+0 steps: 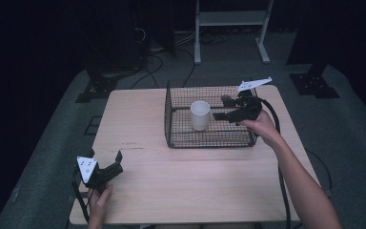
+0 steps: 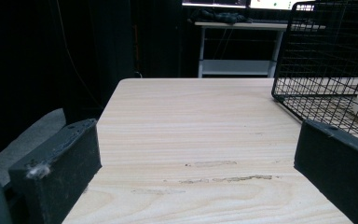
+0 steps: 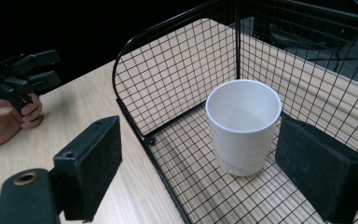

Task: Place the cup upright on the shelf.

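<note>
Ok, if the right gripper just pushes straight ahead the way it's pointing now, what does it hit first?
Most likely the white cup. The right gripper has its jaws open, and the cup stands upright between and just ahead of them inside the wire basket. One jaw looks to sit outside the basket's wall, so the wire might catch first.

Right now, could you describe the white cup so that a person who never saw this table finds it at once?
On the light wooden table stands a black wire basket, toward the far right. The white cup stands upright inside it, open end up, near the middle of the basket floor. It is the one white thing in the basket; the open right gripper hangs beside it.
</note>
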{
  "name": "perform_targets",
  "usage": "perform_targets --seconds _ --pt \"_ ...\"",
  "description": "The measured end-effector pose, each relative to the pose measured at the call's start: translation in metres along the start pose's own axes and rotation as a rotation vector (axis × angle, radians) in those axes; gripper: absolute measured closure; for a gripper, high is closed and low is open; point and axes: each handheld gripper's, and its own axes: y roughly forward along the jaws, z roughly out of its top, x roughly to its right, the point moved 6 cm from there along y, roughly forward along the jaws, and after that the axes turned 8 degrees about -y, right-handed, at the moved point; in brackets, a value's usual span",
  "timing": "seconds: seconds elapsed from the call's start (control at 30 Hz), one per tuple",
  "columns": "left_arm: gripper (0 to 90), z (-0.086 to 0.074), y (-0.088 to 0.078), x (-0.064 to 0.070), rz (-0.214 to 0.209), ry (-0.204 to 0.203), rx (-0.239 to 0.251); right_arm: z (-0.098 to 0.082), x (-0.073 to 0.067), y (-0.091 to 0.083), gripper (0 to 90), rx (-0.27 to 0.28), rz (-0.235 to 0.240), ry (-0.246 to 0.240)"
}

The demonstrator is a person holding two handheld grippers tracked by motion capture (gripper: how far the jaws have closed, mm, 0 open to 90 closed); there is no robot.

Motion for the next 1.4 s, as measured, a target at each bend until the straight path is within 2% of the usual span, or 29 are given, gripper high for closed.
perform_targets --seconds 0.13,0.37,0.67,0.97,1.4 --pt "0.0 0.0 0.0 0.0 0.0 0.001 0.0 -0.005 -0.002 -0.002 13.9 -0.01 0.007 -0.001" --pt "0.0 0.0 0.0 0.0 0.0 0.003 0.0 -0.01 -0.008 -0.009 14.0 0.006 0.011 -0.01" --pt "0.0 0.0 0.0 0.0 0.0 0.004 0.0 -0.024 -0.015 -0.019 14.2 0.009 0.021 -0.014" --pt "0.0 0.0 0.0 0.001 0.0 0.004 0.0 -0.039 -0.02 -0.033 14.2 0.036 0.017 -0.009" --pt "0.0 0.0 0.0 0.001 0.001 0.006 0.0 -0.056 -0.031 -0.041 14.2 0.04 0.023 -0.015"
